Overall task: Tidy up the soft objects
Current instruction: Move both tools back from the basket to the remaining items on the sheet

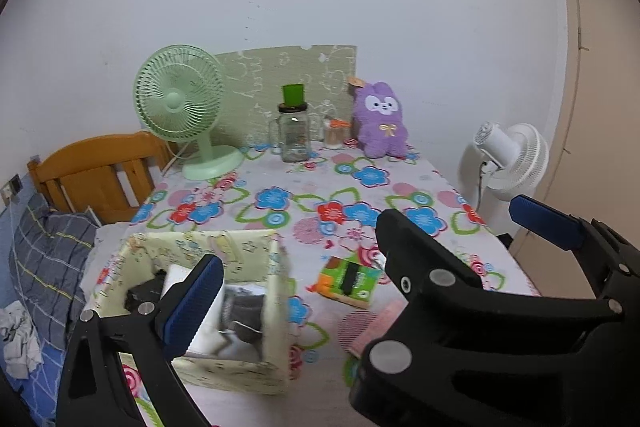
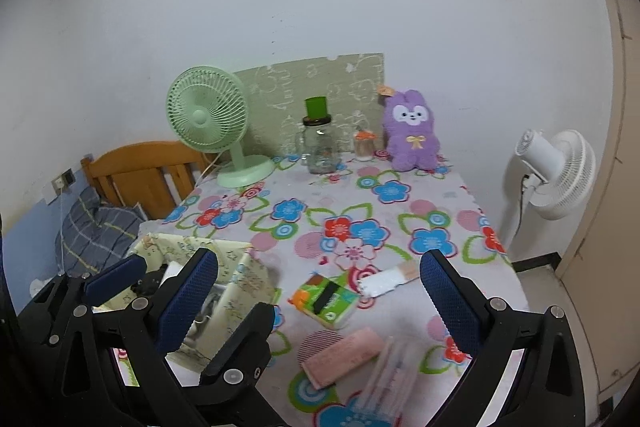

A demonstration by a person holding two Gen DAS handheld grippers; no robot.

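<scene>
A pale yellow fabric storage box stands open at the table's near left with dark and white items inside. A green tissue pack lies beside it. A folded pink cloth and a white sock-like piece lie near the front. A purple plush bunny sits at the far edge. My left gripper is open and empty above the box. My right gripper is open and empty above the tissue pack. The left gripper also shows in the right wrist view.
The table has a floral cloth. A green desk fan, a glass jar with a green cup on it and a small container stand at the back. A white floor fan stands right; a bed lies left.
</scene>
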